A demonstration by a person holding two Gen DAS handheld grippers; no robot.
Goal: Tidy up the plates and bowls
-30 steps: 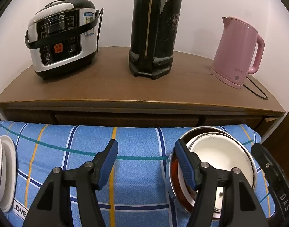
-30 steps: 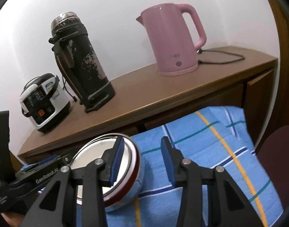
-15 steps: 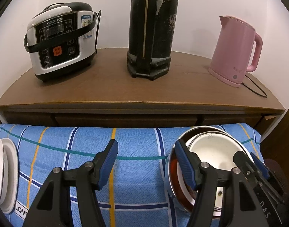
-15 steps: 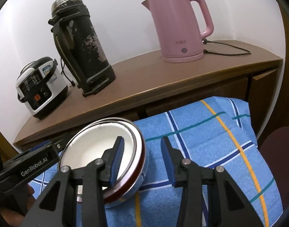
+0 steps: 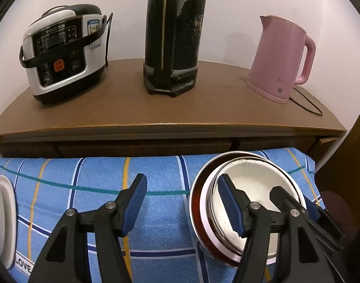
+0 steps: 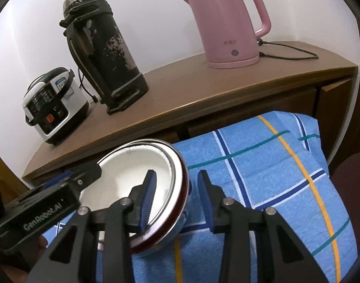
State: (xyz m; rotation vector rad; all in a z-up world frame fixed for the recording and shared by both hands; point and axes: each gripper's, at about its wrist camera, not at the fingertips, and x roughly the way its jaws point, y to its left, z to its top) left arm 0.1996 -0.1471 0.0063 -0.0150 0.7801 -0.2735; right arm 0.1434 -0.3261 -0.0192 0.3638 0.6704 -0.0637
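Note:
A stack of bowls (image 5: 248, 184), white inside with steel and dark red rims, sits on the blue checked cloth; it also shows in the right wrist view (image 6: 132, 167). My left gripper (image 5: 183, 205) is open, its right finger inside the top bowl, its left finger over the cloth. My right gripper (image 6: 176, 195) is open and straddles the stack's right rim, one finger inside the bowl, one outside. It shows in the left wrist view (image 5: 307, 207) at the bowl's right side. White plates (image 5: 3, 219) lie at the far left edge.
Behind the cloth (image 5: 90, 184) stands a brown wooden sideboard (image 5: 156, 115) carrying a white rice cooker (image 5: 62, 52), a tall black thermos (image 5: 175, 35) and a pink kettle (image 5: 279, 59) with a cord. A wooden door panel (image 6: 331, 108) is at the right.
My right gripper has moved forward and down over the bowl stack's right rim, so its fingers now straddle it. My left gripper has stayed in place, open.

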